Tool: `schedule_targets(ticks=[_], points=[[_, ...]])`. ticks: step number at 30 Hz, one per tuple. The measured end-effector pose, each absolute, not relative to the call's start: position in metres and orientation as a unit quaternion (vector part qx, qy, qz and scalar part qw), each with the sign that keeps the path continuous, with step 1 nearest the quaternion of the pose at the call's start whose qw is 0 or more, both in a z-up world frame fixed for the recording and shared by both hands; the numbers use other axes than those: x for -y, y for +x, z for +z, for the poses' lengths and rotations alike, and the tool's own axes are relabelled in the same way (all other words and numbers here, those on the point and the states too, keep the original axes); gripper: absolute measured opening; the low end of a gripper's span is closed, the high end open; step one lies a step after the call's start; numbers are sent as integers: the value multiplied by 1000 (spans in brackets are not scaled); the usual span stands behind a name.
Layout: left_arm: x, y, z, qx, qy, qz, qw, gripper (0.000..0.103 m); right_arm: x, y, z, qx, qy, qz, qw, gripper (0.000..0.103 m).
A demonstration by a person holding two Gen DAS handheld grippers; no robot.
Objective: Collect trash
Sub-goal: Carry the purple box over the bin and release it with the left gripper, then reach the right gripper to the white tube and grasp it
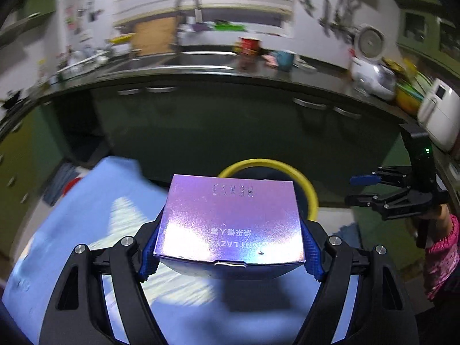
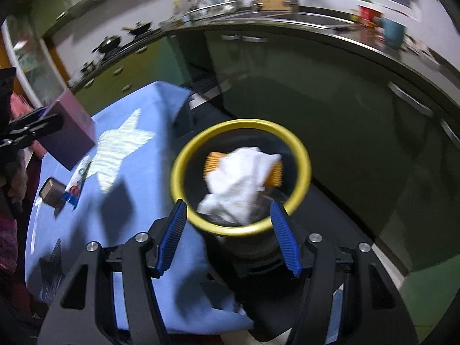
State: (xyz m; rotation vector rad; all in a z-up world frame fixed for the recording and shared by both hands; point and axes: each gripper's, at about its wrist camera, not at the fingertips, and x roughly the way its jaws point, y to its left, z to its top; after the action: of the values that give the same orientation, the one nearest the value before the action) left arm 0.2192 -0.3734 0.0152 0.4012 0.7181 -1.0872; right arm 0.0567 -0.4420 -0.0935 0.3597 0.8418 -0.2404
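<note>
The purple box (image 1: 230, 218) sits clamped in my left gripper (image 1: 230, 251), hiding most of the yellow-rimmed bin (image 1: 309, 189). My right gripper (image 2: 228, 235) gapes empty above its blurred white tissue (image 2: 238, 184).

The right gripper (image 2: 228, 235) hangs open over the yellow-rimmed bin (image 2: 299, 155) holding a white tissue (image 2: 238, 181), while the left gripper (image 2: 37, 128) grips a purple box (image 2: 72, 135).

Each wrist camera looks steeply down along its own fingers toward the kitchen counter (image 1: 258, 77), close above the blue tablecloth (image 2: 138, 195); both share the yellow-rimmed bin (image 2: 299, 155) and sink (image 1: 184, 57)
</note>
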Motion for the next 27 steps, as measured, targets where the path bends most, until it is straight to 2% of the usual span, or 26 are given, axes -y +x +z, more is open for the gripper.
schedule_targets(ticks=[10, 14, 20, 27], points=[[524, 219, -56, -394, 237, -506, 730, 78, 483, 17, -115, -401, 214, -146, 878, 58], [549, 224, -79, -414, 246, -481, 732, 84, 487, 13, -118, -398, 223, -147, 878, 61], [510, 222, -55, -411, 207, -485, 744, 88, 484, 17, -121, -401, 223, -138, 878, 61], [392, 219, 0, -369, 110, -463, 798, 92, 469, 32, -118, -406, 211, -124, 881, 61]])
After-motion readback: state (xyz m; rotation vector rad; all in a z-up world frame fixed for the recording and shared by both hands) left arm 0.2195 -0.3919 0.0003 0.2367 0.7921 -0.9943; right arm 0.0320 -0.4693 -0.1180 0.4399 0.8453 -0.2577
